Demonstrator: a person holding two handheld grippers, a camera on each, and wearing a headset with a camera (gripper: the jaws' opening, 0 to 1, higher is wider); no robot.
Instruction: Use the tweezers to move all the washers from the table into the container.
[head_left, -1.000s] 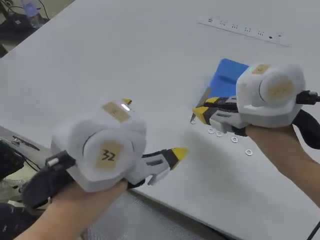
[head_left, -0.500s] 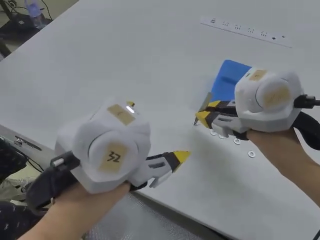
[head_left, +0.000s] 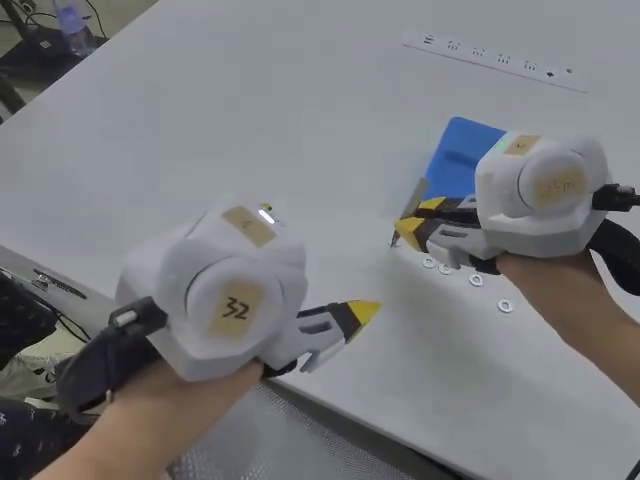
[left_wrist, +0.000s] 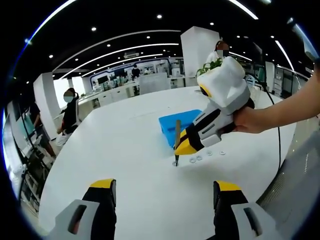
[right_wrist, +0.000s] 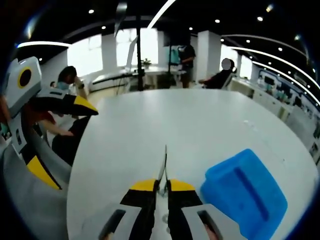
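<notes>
Hovering almost where it was a second ago, the right tool has barely shifted, its jaws narrow on the tweezers. No washer looks lifted yet, so every transfer probably lies ahead. The tweezers stand nearly upright, long axis vertical, tip down on the counter at the left end of the washers, just near of the blue container. The left tool gapes wide and empty at the near edge.
</notes>
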